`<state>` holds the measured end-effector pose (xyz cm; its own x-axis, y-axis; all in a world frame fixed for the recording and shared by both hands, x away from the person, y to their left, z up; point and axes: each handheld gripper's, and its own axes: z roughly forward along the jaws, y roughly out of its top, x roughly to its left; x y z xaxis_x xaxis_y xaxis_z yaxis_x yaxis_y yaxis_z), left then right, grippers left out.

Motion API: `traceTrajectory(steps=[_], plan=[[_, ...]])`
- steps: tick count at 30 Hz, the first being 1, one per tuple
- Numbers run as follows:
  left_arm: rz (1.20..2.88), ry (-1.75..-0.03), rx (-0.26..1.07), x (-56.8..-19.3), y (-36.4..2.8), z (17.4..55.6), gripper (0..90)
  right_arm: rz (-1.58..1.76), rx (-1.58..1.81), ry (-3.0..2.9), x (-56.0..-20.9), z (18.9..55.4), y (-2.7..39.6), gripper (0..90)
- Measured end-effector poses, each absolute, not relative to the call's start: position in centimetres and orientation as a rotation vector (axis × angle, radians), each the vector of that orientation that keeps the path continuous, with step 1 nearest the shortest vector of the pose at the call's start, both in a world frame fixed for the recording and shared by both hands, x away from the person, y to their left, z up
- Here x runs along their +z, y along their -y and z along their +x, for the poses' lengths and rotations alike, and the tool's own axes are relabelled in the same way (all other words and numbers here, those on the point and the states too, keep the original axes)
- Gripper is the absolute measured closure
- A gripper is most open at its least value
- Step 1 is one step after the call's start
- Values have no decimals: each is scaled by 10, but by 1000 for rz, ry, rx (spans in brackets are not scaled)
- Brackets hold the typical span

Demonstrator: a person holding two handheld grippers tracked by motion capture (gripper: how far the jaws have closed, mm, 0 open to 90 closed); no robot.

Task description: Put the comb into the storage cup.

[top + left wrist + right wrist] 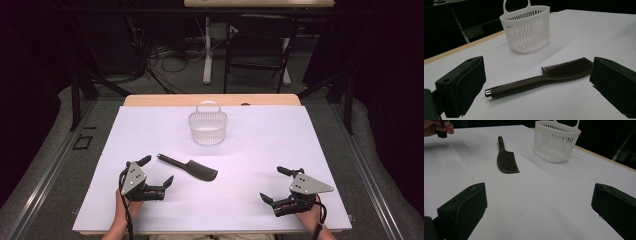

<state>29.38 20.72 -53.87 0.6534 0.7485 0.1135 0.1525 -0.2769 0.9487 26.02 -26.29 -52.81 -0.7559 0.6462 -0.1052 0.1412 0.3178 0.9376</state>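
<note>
A dark comb (190, 168) with a long handle lies flat on the white table cover (260, 150), just right of my left gripper (157, 171). That gripper is open, and in its own view the comb (544, 77) lies a little beyond the two jaws. A white slatted basket (207, 127) with a loop handle stands upright behind the comb, toward the far middle of the table. My right gripper (274, 185) rests open near the front right, with bare cover between its jaws. From there the comb (506, 160) and basket (556, 141) lie farther off.
The table's wooden far edge (165, 100) shows behind the cover. Beyond it are a dark floor with cables (165, 60), a white table leg (207, 50) and a folding chair (260, 45). A metal rail (45, 175) runs along the left side.
</note>
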Motion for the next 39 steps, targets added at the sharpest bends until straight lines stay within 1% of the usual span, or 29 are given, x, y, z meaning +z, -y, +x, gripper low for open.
traceTrajectory(steps=[16,31,39], plan=[[1774,-783,702,-539,-207,319,2,693,1440,-2129,-528,260,263,0],[1825,-837,689,-538,-205,343,1,706,1426,-2125,-528,261,265,0],[1825,-864,699,-538,-205,353,2,713,1417,-2124,-528,261,266,0]])
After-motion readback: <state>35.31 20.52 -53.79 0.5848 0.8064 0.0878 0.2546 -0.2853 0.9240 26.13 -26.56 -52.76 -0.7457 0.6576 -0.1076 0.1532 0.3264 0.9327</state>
